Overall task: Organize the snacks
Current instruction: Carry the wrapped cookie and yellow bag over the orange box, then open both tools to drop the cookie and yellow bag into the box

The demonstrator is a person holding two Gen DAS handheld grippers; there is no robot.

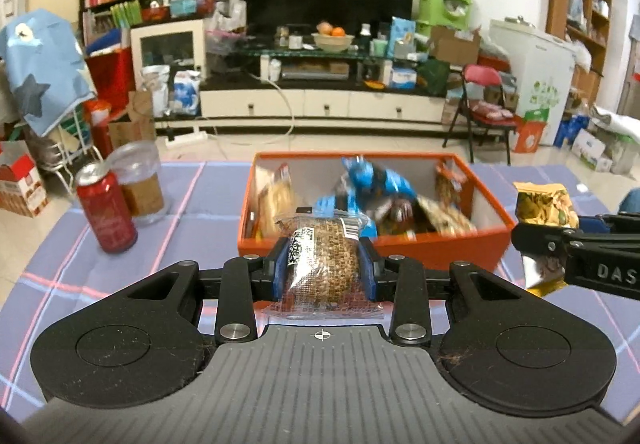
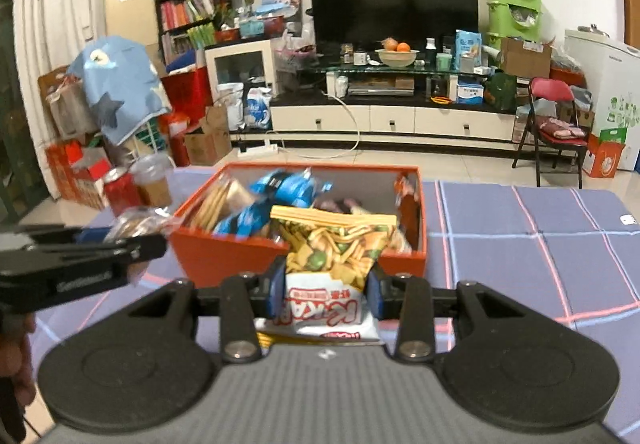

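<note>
My left gripper (image 1: 325, 268) is shut on a clear packet of brown biscuit (image 1: 323, 264), held upright in front of the orange box (image 1: 460, 244). My right gripper (image 2: 326, 290) is shut on a yellow and white chip bag (image 2: 332, 256), also held before the orange box (image 2: 224, 248). The box holds several snack packs, among them blue wrappers (image 1: 376, 183) and cracker packs (image 2: 216, 199). In the left wrist view the right gripper (image 1: 538, 240) with its chip bag (image 1: 544, 203) shows at the right edge. In the right wrist view the left gripper (image 2: 158, 240) enters at the left with its packet (image 2: 134, 224).
A red can (image 1: 106, 213) and a clear plastic cup (image 1: 140, 183) stand on the checked purple tablecloth (image 1: 192, 203) left of the box. Bare cloth (image 2: 540, 256) spreads to the right of the box. Beyond the table lie floor, a TV stand and a red folding chair (image 1: 482, 99).
</note>
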